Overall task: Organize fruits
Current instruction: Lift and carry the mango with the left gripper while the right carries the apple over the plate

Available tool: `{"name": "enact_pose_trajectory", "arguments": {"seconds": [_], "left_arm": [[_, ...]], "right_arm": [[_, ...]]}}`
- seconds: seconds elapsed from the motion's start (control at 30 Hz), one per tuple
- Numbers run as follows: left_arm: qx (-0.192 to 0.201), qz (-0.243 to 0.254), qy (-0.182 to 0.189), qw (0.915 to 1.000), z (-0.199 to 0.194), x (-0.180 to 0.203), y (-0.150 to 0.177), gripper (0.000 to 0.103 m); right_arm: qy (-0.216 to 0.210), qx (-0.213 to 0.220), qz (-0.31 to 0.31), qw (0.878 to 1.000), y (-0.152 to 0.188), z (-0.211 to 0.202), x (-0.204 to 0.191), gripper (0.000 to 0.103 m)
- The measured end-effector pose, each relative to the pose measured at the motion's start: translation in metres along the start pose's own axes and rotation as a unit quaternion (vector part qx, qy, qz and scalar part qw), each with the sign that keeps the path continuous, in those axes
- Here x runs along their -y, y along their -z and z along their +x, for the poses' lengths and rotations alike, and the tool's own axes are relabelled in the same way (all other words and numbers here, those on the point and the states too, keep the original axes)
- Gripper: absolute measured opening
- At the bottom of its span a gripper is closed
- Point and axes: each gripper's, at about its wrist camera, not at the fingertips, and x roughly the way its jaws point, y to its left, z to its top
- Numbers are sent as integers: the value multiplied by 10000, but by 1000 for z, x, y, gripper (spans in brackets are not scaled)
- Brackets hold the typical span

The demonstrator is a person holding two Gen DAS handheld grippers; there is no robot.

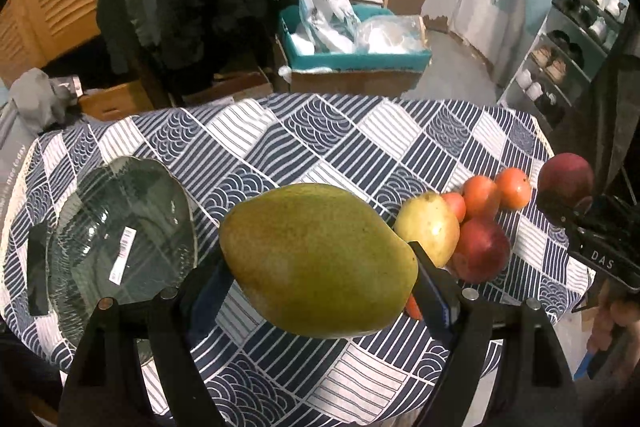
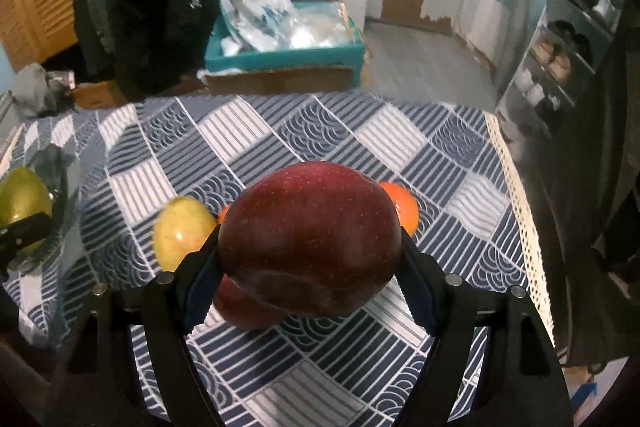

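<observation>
Your left gripper [image 1: 320, 267] has its jaws closed wide around a large green-yellow oval mango [image 1: 318, 259], held clear above the counter [image 1: 280, 147] with its blue-and-white patterned cloth. Your right gripper [image 2: 310, 255] has its jaws clamped on a dark red round apple [image 2: 310, 239], also lifted off the cloth. Taking the mango as landmark: a ribbed clear glass bowl [image 1: 120, 227] sits to its left; to its right lie a yellow pear-shaped fruit [image 1: 430, 229], a second red apple [image 1: 482, 251] and small orange round fruits [image 1: 498, 191], bunched together.
</observation>
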Motion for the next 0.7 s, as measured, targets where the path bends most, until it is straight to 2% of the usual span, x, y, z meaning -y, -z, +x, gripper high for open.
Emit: {"name": "enact_pose_trajectory", "arguments": {"seconds": [0.5, 0.7], "left_arm": [[485, -354, 2, 9982, -43, -31, -9, 85], [663, -446, -72, 9968, -58, -45, -9, 85]], "right_arm": [[-458, 736, -249, 9959, -27, -47, -44, 78], [-695, 894, -356, 9929, -38, -58, -67, 78]]}}
